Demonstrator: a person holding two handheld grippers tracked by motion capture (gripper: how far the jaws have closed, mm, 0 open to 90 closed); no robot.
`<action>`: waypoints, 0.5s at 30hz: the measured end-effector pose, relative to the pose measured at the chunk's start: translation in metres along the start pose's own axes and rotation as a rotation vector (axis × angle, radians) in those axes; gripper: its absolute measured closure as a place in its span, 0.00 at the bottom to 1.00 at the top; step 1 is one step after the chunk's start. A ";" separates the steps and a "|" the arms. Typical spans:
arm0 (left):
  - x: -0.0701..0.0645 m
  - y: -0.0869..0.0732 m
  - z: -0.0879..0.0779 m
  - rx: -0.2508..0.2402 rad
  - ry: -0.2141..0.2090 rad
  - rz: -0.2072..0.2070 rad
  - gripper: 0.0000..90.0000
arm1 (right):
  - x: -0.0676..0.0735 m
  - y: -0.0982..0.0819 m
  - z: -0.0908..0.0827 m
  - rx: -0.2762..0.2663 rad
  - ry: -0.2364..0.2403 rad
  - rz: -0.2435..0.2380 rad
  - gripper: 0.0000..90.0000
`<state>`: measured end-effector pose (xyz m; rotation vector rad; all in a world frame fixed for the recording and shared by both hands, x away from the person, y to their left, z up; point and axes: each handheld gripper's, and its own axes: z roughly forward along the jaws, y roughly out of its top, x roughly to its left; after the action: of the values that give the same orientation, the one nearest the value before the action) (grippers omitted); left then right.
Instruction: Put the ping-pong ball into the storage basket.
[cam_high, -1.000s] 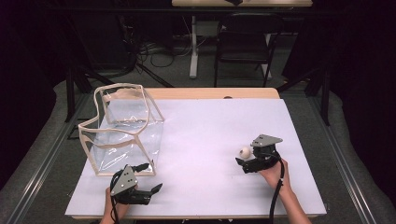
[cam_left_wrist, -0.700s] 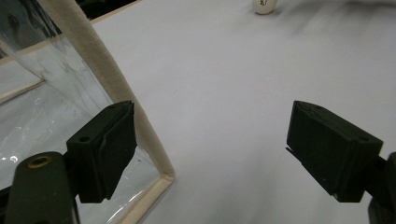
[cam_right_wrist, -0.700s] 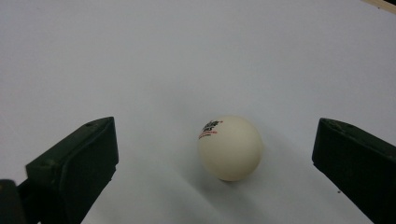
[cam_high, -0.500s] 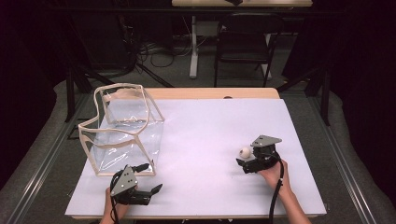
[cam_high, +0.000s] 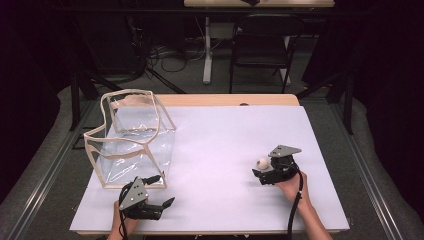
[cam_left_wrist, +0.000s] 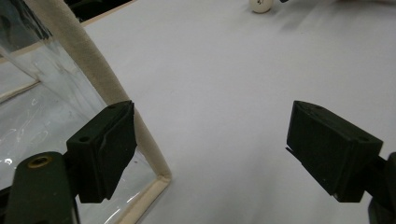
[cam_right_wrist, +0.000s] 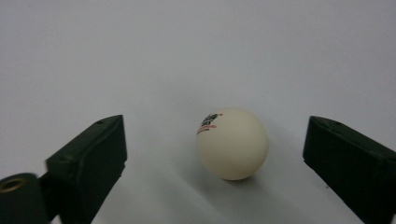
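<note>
Ping-pong ball (cam_right_wrist: 232, 143): one, cream-white, small printed mark in black and red on its upper left face. Lies on the white table (cam_high: 215, 150), right of centre, in the near half. It sits between the jaws of the right tool (cam_right_wrist: 215, 163), touching neither, a little nearer the right-hand jaw in the right gripper view. In the high view the ball (cam_high: 262, 163) rests just beyond the tool's tip.

Right tool (cam_high: 263, 175): jaws wide apart, holding nothing. Held low over the table by the person's right hand (cam_high: 291, 184); black cable trails back along the forearm. Compared with a second ago, the tool has edged slightly toward the ball; the ball has kept its place.

Left tool (cam_high: 160, 192): jaws wide apart, holding nothing. At the near left of the table, held by the left hand (cam_high: 122, 222); position unchanged from the earlier frames. In the left gripper view its left-hand jaw overlaps the bag's cream edge trim; whether it touches cannot be told. The other jaw stands over bare table.

Clear plastic bag (cam_high: 132, 137): transparent, box-shaped, cream fabric trim along its edges, open at the top. Stands on the left side of the table, well apart from the ball, just beyond the left tool. No change.

Background: a dark chair (cam_high: 262, 45) and floor cables beyond the table.
</note>
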<state>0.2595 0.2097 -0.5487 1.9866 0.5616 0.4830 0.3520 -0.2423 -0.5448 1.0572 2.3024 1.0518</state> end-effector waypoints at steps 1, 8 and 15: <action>0.000 0.000 0.000 0.000 -0.002 0.000 0.18 | 0.000 0.000 0.000 -0.001 0.004 0.000 0.12; 0.000 0.000 0.000 -0.001 -0.002 0.002 0.18 | 0.001 -0.002 0.003 0.003 -0.028 0.010 0.22; 0.000 0.000 -0.001 -0.001 0.000 0.004 0.18 | 0.002 -0.002 0.005 0.021 -0.063 0.002 0.35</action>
<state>0.2589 0.2102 -0.5482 1.9874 0.5579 0.4860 0.3527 -0.2392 -0.5501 1.0852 2.2677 0.9829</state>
